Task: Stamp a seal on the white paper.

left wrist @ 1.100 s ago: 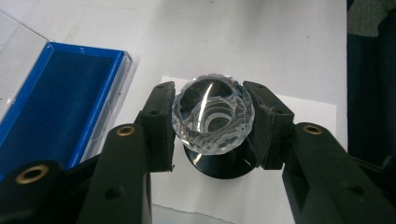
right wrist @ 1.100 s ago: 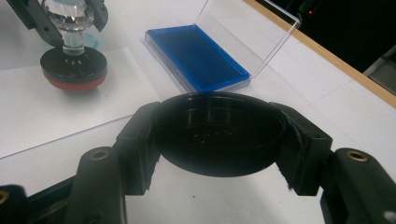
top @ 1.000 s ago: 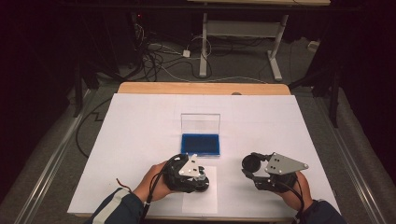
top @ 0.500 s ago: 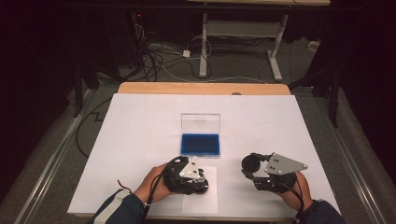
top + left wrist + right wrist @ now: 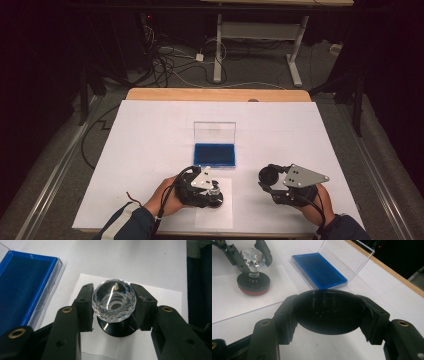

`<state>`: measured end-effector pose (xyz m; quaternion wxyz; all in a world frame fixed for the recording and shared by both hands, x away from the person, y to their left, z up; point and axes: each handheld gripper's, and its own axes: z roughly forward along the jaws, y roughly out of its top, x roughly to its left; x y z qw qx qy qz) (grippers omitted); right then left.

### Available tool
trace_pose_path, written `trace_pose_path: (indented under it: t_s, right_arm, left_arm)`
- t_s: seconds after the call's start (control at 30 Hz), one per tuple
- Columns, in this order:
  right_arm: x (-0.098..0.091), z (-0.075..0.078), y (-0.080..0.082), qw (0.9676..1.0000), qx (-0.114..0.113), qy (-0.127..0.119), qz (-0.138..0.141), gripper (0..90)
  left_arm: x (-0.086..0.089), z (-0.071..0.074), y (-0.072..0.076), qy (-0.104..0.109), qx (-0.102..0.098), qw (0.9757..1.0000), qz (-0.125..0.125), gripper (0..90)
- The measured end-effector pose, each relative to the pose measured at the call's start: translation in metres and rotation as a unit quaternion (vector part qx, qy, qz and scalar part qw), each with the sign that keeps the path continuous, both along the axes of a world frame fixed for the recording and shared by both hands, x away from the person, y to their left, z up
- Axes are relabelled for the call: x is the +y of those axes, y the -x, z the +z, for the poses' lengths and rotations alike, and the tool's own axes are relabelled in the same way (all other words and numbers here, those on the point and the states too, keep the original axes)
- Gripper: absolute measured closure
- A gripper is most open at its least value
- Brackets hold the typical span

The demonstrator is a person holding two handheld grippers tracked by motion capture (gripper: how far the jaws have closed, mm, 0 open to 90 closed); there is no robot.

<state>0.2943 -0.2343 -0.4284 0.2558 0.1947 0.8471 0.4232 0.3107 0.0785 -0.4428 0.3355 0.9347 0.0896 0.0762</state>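
A stamp with a clear faceted crystal knob (image 5: 114, 300) and a round black base (image 5: 117, 327) stands on a small white paper sheet (image 5: 160, 302). My left gripper (image 5: 114, 303) is shut on the knob, one pad on each side; the high view shows the gripper (image 5: 212, 192) near the table's front, and the right gripper view shows the stamp (image 5: 253, 281) with a red rim under its base. My right gripper (image 5: 329, 311) is shut on a round black cap (image 5: 329, 310), held just above the table at the front right (image 5: 270, 176).
An open ink pad case with a blue pad (image 5: 215, 154) and a clear upright lid (image 5: 214, 131) lies in the middle of the white table cover (image 5: 150, 135). A wooden table edge (image 5: 215, 94) runs along the back. Cables and a desk frame lie on the floor beyond.
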Motion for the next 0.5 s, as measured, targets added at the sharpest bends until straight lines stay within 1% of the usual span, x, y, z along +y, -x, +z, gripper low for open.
trace_pose_path:
  t_s: [0.17, 0.33, 0.5]
  right_arm:
    - [0.0003, -0.0004, -0.0001, 1.0000, 0.001, 0.001, 0.001, 38.6]
    - [0.0006, -0.0003, 0.0003, 1.0000, 0.000, 0.001, 0.000, 38.7]
    - [0.0008, -0.0005, 0.0002, 1.0000, 0.002, 0.002, 0.001, 38.6]
  left_arm:
    - [-0.0028, -0.0010, 0.0023, -0.004, -0.009, 0.9999, -0.005, 54.8]
    - [-0.0019, -0.0014, 0.0030, -0.005, -0.009, 0.9999, -0.004, 54.7]
    - [-0.0012, -0.0028, 0.0018, 0.004, -0.001, 1.0000, -0.002, 54.7]
